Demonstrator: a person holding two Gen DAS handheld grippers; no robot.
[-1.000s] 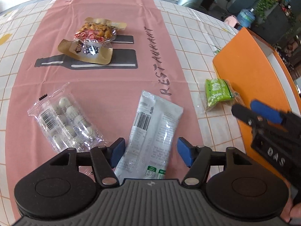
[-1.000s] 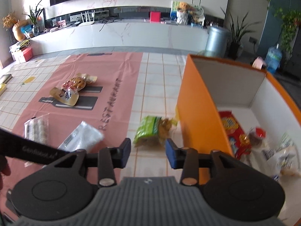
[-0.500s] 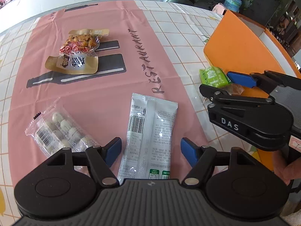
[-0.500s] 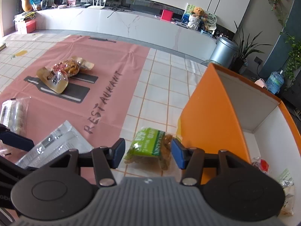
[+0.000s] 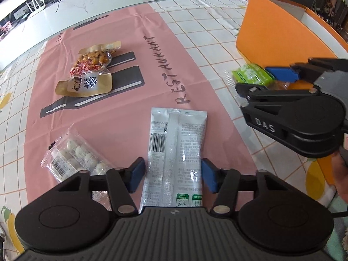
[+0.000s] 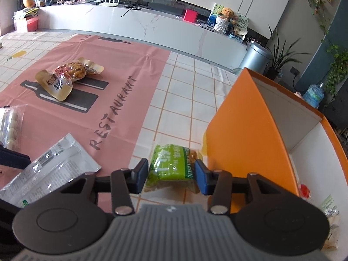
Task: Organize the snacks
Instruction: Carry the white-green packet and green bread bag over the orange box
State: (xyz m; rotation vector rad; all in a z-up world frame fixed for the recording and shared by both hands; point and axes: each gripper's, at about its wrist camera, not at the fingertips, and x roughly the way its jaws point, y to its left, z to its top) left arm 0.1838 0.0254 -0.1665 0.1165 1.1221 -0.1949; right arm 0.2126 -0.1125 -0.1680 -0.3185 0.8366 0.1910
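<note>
A silver snack packet [image 5: 176,134] lies flat on the pink mat, barcode side up. My left gripper [image 5: 173,175] straddles its near end; the jaws are closing, the blue pads close beside its long edges, and the packet is not buckled. A green snack packet [image 6: 171,163] lies on the tiled cloth beside the orange box [image 6: 239,130]. My right gripper [image 6: 171,176] is down over it, jaws closing, both pads against its sides. In the left wrist view the right gripper [image 5: 261,80] flanks the green packet [image 5: 250,74].
A clear packet of white round snacks [image 5: 76,152] lies left of the silver one. Two golden pouches [image 5: 91,74] sit farther back on the pink mat [image 5: 121,117]. Inside the orange box [image 5: 271,32] lie several snacks [image 6: 304,191]. A hand [image 5: 341,174] holds the right gripper.
The left jaws have narrowed around the silver packet. The right gripper came down over the green packet and its pads closed in on its sides.
</note>
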